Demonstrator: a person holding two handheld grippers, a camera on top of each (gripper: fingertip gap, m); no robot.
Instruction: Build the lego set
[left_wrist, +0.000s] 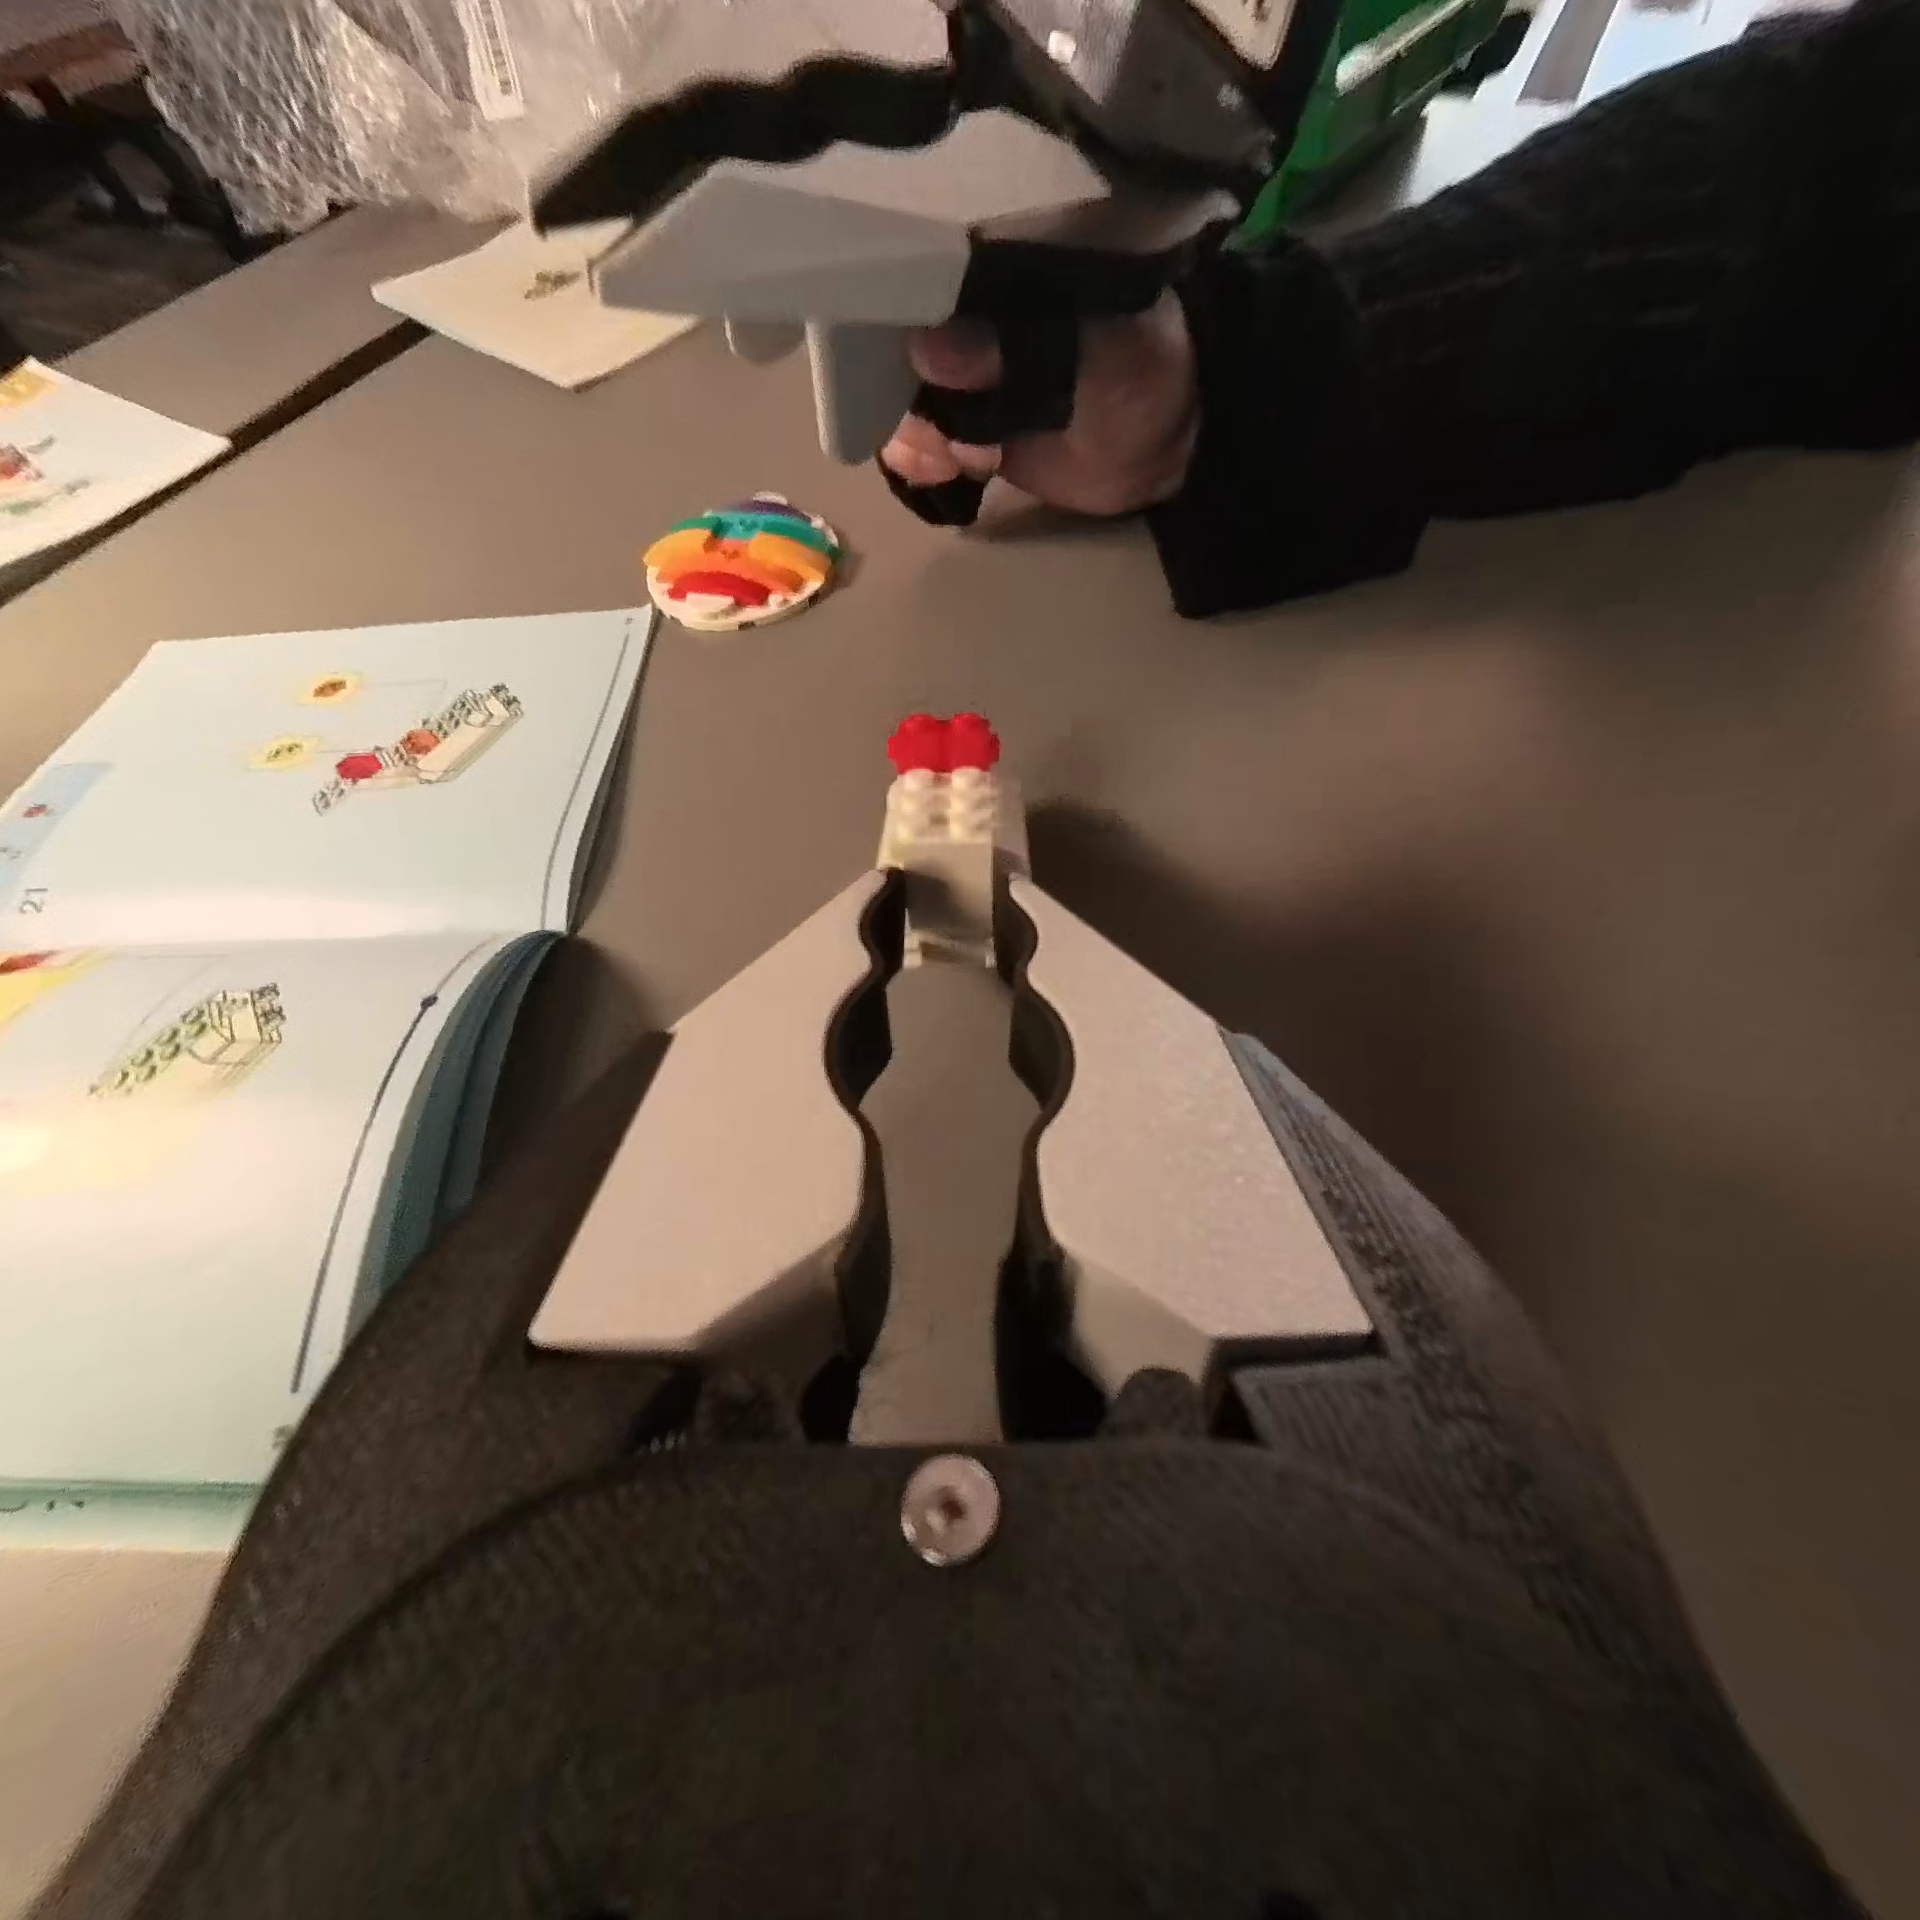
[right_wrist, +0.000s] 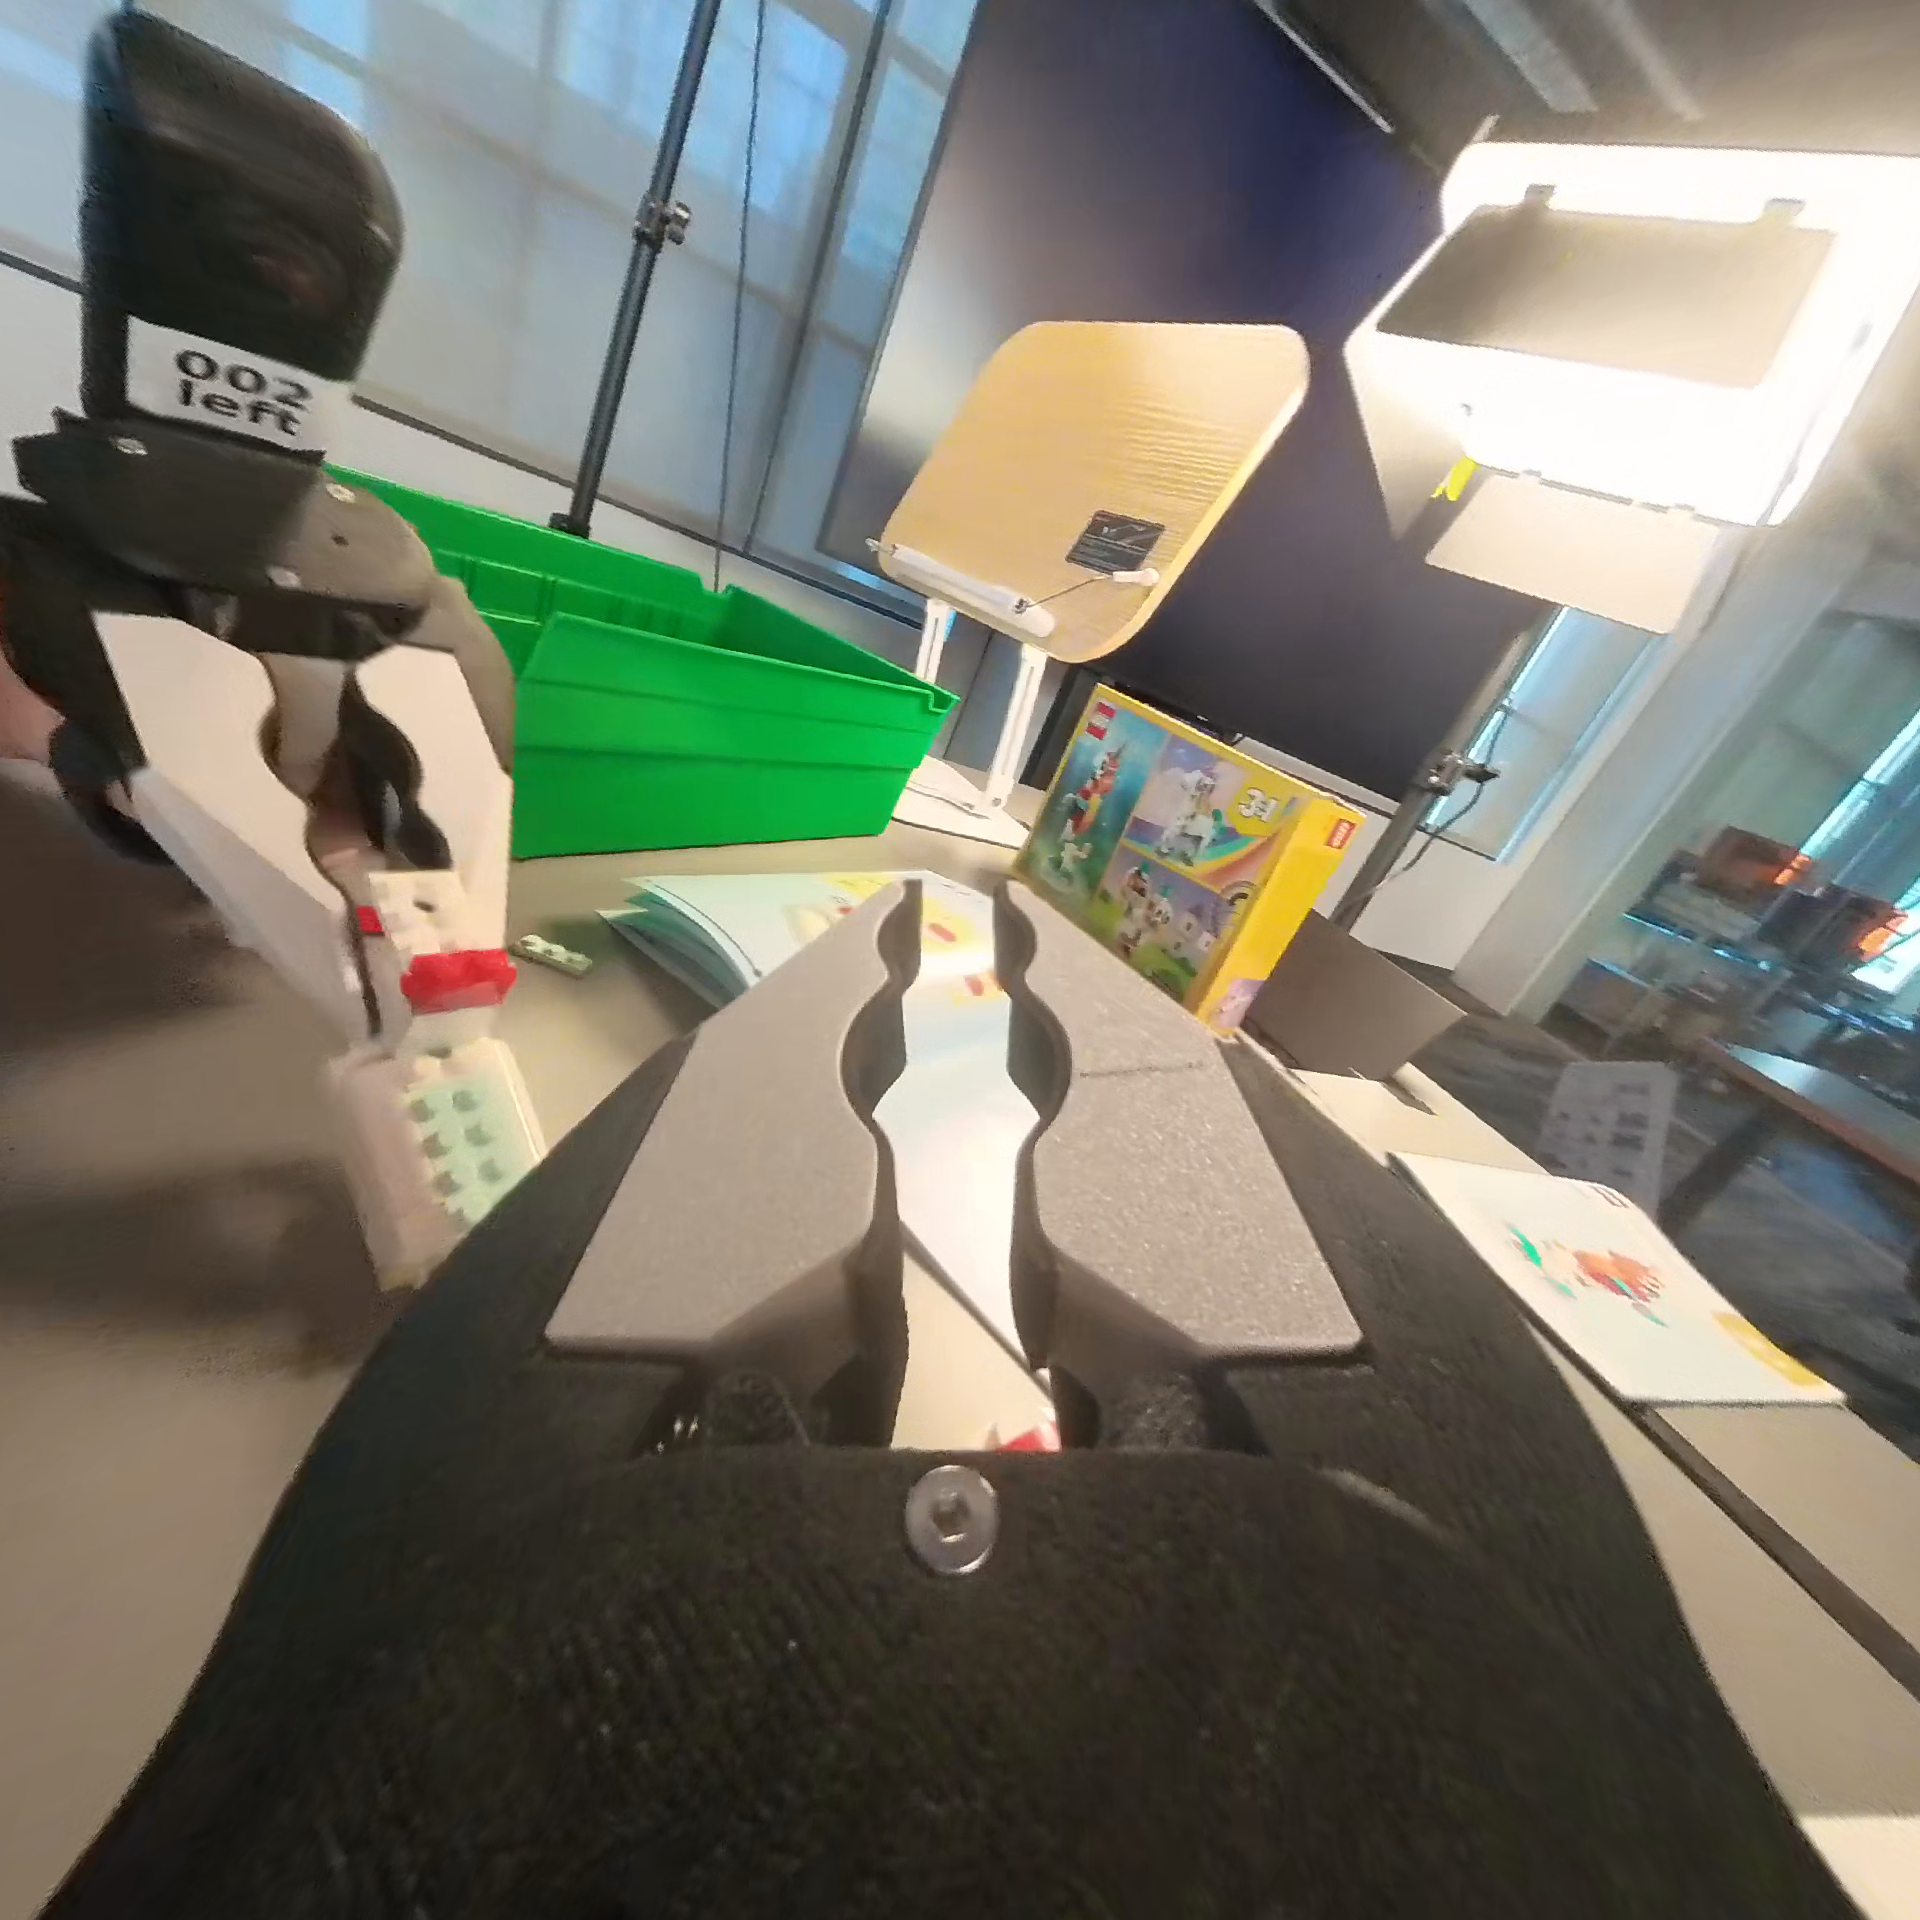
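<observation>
My left gripper (left_wrist: 948, 888) is shut on a white lego assembly (left_wrist: 951, 831) with a red piece (left_wrist: 942, 743) at its far end, held just above the grey table (left_wrist: 1351, 935). In the right wrist view the left gripper (right_wrist: 384, 914) holds this assembly (right_wrist: 436, 1122), which has white and mint-green bricks and a red piece (right_wrist: 457, 977). My right gripper (right_wrist: 958, 904) is empty, its jaws a narrow gap apart, raised over the open instruction booklet (right_wrist: 790, 925). It also shows in the left wrist view (left_wrist: 790, 270), held by a hand (left_wrist: 1049, 436). A round rainbow lego piece (left_wrist: 740, 566) lies on the table.
The open booklet (left_wrist: 312, 831) lies left of my left gripper. A green bin (right_wrist: 675, 707), a wooden book stand (right_wrist: 1091, 488) and the yellow lego box (right_wrist: 1174, 862) stand at the back. A small green piece (right_wrist: 551, 951) and a printed sheet (right_wrist: 1621, 1288) lie on the table. The grippers' ends are close to 12 cm from one another.
</observation>
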